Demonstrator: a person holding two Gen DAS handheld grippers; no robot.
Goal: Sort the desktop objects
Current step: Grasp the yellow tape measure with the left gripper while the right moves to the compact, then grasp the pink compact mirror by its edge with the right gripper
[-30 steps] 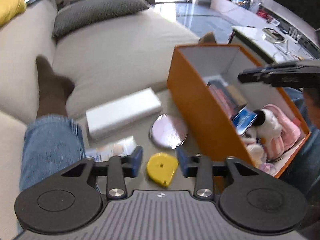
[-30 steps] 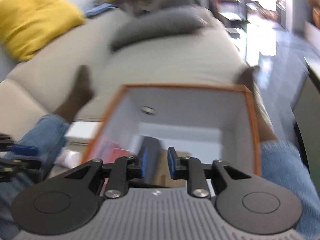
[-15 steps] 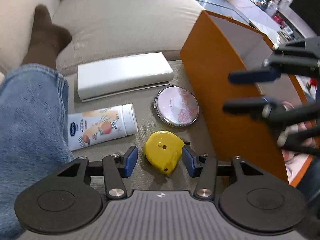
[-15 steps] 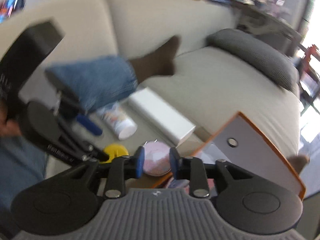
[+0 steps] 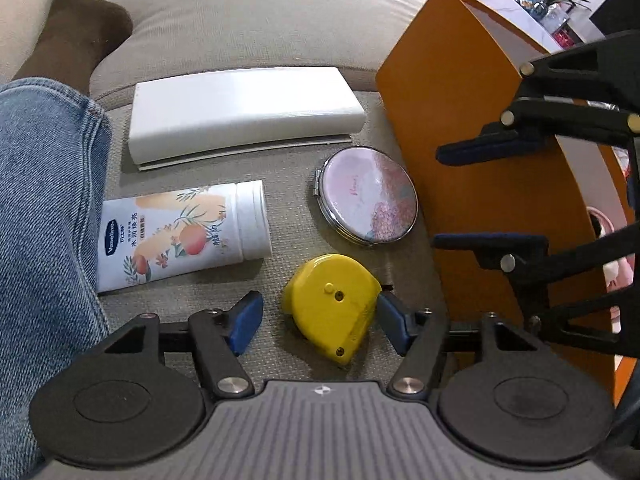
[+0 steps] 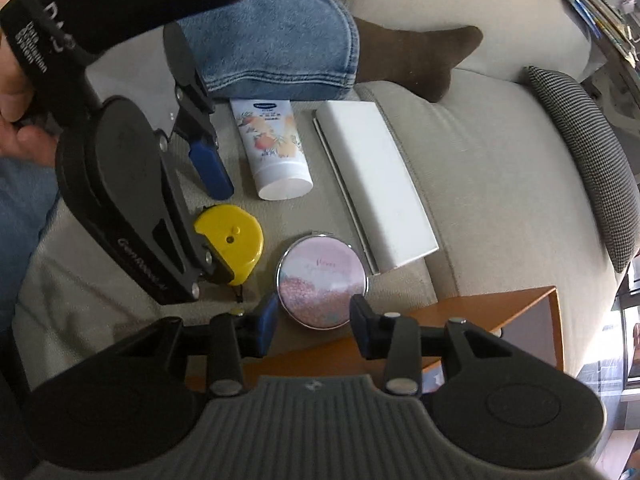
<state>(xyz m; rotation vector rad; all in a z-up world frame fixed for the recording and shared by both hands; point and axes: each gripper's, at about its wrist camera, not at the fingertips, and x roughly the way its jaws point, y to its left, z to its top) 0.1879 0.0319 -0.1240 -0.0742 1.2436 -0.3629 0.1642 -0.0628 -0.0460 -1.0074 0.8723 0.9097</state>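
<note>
The orange box is standing along the right of the left wrist view, its open side facing away. Upper centre, the long white case is lying flat. Below it the lotion tube, white with peach prints, is lying on its side. Right of that sits the round pink mirror compact, lid down. The yellow tape measure is sitting low centre, between the left gripper pads; those jaws have just been widening and are standing wide. The right gripper, jaws just opening too, is hovering half-spread over the compact, empty.
</note>
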